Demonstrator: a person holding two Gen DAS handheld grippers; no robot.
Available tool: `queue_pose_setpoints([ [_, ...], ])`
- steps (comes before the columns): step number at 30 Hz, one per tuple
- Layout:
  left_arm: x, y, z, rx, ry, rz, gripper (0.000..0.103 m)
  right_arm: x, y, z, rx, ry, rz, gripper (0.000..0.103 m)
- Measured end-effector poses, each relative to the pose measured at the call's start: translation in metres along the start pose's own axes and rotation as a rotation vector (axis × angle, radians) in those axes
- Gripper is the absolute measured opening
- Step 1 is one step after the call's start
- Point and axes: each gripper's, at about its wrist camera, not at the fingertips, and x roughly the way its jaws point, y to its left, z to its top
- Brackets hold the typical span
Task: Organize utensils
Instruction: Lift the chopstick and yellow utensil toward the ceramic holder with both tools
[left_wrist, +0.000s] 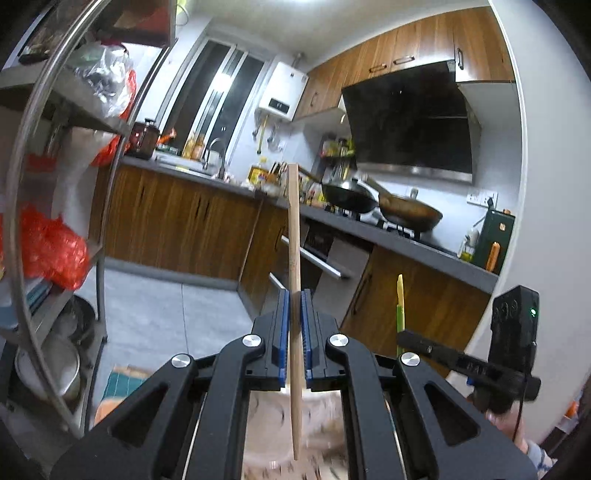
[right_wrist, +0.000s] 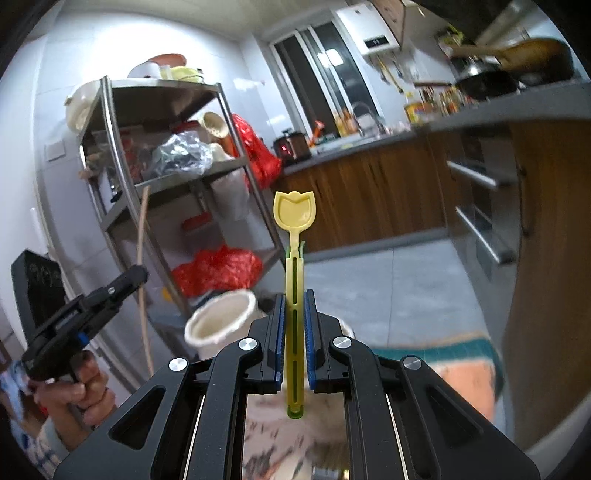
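grippers aloft in a home kitchen, each w/ one utensil pinched upright. left gripper (left_wrist: 294, 325) has its blue pads closed flat on a wooden chopstick (left_wrist: 293, 236), which sticks up past the jaws and hangs below them too. right gripper (right_wrist: 294, 325) is clamped the same way on a yellow tulip-shaped spoon (right_wrist: 294, 236), bowl end up, green stem end below. cream holder cup (right_wrist: 221, 321), mouth open, sits low and near, between the two grippers in the right wrist view, blurred. judgement: likely next is dropping both into that cup. risks: chopstick is long and held near mid-length, so it could pivot in the pads or catch the cup rim; two tools converging on one mouth could clash. room: steel shelf rack (right_wrist: 155, 147) crowds the left, counter (right_wrist: 517, 110) far right; floor between is open.
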Motion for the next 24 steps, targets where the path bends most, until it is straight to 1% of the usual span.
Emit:
queue_pose_setpoints([
  [4,0.024,-0.001,0.010,-0.004,-0.045,-0.007,0.006,0.017,0.001,0.005,-0.024,-0.007,0.001,0.011],
  [7,0.036,-0.003,0.010,0.003,-0.077,0.001,0.006,0.028,-0.001,0.003,-0.039,-0.001,-0.021,0.011],
  [12,0.051,-0.004,0.000,0.002,-0.071,-0.002,0.006,0.038,0.002,-0.008,-0.075,0.040,-0.045,0.011],
  [18,0.052,-0.006,-0.017,0.031,-0.004,0.025,0.006,0.041,0.013,-0.019,-0.121,0.093,-0.077,0.011],
  [24,0.057,-0.011,-0.029,0.071,0.094,0.082,0.006,0.045,0.015,-0.024,-0.123,0.137,-0.121,0.011],
])
